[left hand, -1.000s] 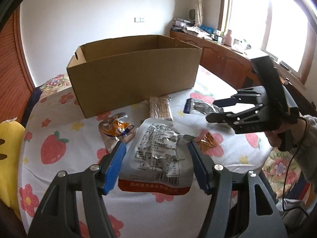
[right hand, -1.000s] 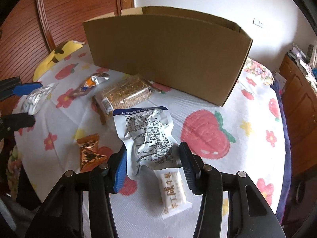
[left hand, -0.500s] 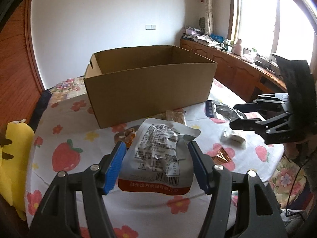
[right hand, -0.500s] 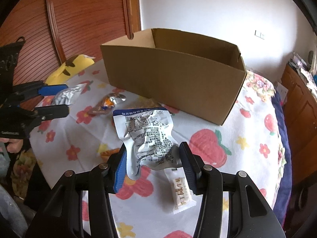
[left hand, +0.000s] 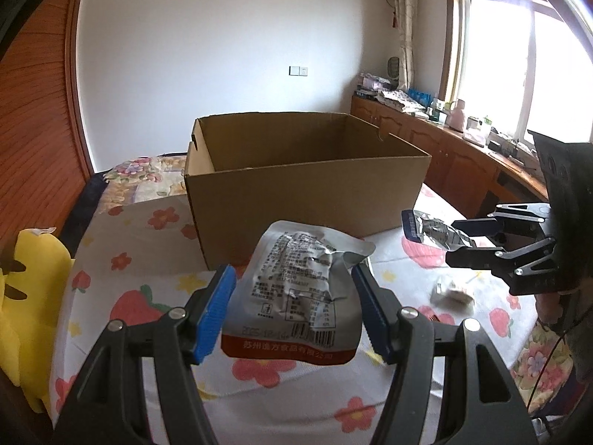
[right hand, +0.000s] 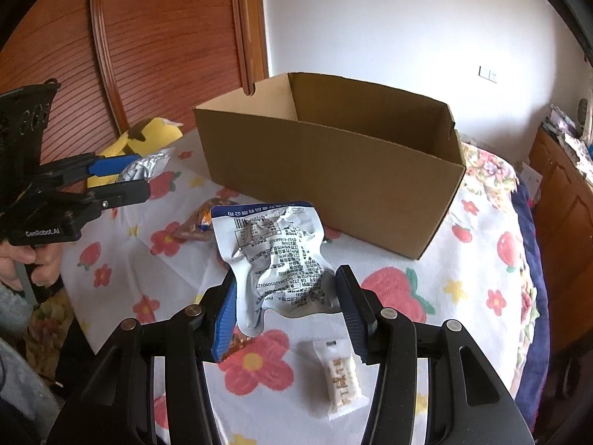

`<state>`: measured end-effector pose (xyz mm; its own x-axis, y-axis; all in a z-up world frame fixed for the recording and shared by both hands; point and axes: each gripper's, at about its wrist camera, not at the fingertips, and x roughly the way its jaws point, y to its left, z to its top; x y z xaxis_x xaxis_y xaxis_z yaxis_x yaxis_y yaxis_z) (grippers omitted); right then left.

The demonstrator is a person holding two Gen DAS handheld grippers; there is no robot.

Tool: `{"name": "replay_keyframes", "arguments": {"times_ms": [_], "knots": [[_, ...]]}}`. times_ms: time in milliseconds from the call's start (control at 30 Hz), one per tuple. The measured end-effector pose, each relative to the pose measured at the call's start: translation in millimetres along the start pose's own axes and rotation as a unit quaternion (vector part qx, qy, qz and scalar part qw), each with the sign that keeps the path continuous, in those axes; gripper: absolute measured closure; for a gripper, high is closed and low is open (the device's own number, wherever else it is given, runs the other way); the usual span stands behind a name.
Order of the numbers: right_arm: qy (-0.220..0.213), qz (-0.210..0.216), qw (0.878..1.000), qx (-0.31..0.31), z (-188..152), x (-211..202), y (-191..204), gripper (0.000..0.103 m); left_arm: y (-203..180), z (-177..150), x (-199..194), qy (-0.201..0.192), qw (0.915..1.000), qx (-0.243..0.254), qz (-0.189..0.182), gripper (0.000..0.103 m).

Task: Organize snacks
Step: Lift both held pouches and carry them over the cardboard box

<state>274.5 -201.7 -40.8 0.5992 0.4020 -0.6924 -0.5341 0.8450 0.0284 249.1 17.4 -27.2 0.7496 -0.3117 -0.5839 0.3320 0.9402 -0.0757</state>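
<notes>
My left gripper (left hand: 294, 309) is shut on a silver snack pouch with a red bottom band (left hand: 300, 293), held above the table in front of the open cardboard box (left hand: 307, 200). My right gripper (right hand: 287, 313) is shut on a silver pouch with a blue top band (right hand: 274, 256), also lifted, short of the box (right hand: 333, 170). Each gripper shows in the other's view: the right one (left hand: 478, 237) at the right, the left one (right hand: 126, 176) at the left. A small white candy bar (right hand: 341, 378) lies on the cloth below my right gripper.
The table carries a strawberry-print cloth (right hand: 389, 289). An orange snack packet (right hand: 202, 222) lies on it near the box. A yellow plush toy (left hand: 26, 296) sits at the table's left edge. Wooden cabinets (left hand: 444, 148) stand under the window.
Both grippers have risen from the table with their pouches, so the box's open top now shows. The other snacks stayed on the cloth.
</notes>
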Motion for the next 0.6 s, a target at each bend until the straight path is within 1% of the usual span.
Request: {"name": "replay_keyframes", "arguments": {"times_ms": [233, 600], "knots": [[-0.017, 0.003, 1.0, 0.003, 18, 1, -4, 0.052, 8, 13, 6, -0.015, 0.9999, -0.001, 0.0, 0.039], [-0.064, 0.006, 0.998, -0.017, 69, 4, -3, 0.052, 21, 69, 20, -0.052, 0.9987, 0.002, 0.004, 0.039]]}}
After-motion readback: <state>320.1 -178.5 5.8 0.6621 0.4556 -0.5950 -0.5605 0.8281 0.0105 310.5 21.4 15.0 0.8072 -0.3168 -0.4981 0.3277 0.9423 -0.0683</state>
